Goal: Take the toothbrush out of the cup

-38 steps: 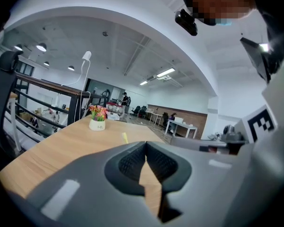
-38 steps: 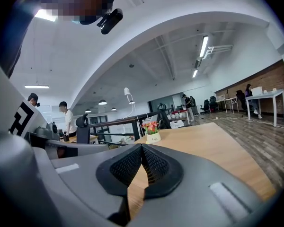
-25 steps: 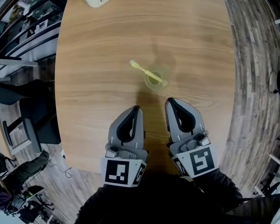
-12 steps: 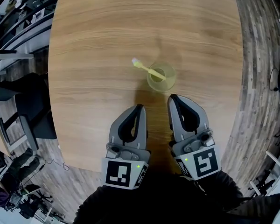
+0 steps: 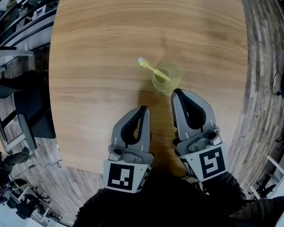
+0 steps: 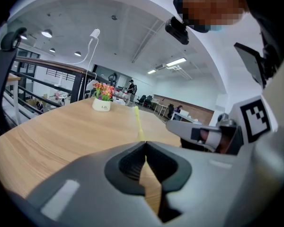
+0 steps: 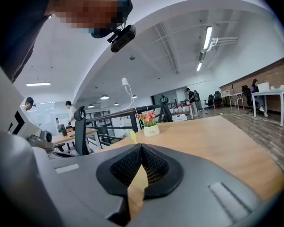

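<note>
Both left gripper (image 5: pixel 141 108) and right gripper (image 5: pixel 175 92) point forward, jaws together.

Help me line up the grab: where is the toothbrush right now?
In the head view, the toothbrush stands in the cup on the wooden table, leaning toward the picture's left, just beyond the right claw.

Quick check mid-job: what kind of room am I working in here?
Probably an open-plan office. A black swivel office chair and a white desk stand beyond the long pale wooden table, under strip ceiling lights.
</note>
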### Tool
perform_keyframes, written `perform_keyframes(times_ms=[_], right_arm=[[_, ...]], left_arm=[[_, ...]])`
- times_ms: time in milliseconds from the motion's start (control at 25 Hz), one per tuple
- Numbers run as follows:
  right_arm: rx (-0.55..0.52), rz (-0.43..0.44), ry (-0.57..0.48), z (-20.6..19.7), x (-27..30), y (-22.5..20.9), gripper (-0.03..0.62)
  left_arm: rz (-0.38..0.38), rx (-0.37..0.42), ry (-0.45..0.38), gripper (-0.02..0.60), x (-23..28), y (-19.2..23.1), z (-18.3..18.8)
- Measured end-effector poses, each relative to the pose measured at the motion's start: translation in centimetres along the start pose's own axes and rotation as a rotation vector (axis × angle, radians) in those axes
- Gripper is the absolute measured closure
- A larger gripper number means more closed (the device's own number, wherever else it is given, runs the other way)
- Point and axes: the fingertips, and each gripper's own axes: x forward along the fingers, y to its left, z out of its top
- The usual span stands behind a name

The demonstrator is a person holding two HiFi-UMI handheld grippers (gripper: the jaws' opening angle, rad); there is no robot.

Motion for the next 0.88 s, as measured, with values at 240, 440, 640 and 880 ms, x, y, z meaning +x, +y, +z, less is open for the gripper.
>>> perform_keyframes(times_ms=[240, 440, 640, 880], right_arm=[[-0.072, 0.001, -0.016, 0.9, 0.6, -0.3, 0.594], [-0.12, 0.03, -0.004, 0.7, 0.9, 0.7, 0.594], [-0.201, 0.08, 0.009, 1.1, 0.9, 1.7, 0.594], [-0.216, 0.124, 0.025, 1.3, 1.2, 2.4, 0.594]], left_arm=[[0.005, -0.003, 0.008, 0.574, -0.3, -0.3, -0.1], [-0.004, -0.004, 0.005, 0.574, -0.8, -0.3, -0.6], [-0.015, -0.004, -0.007, 0.574, -1.4, -0.9, -0.7], [-0.002, -0.013, 0.013, 0.574, -2.5, -1.2, -1.1]])
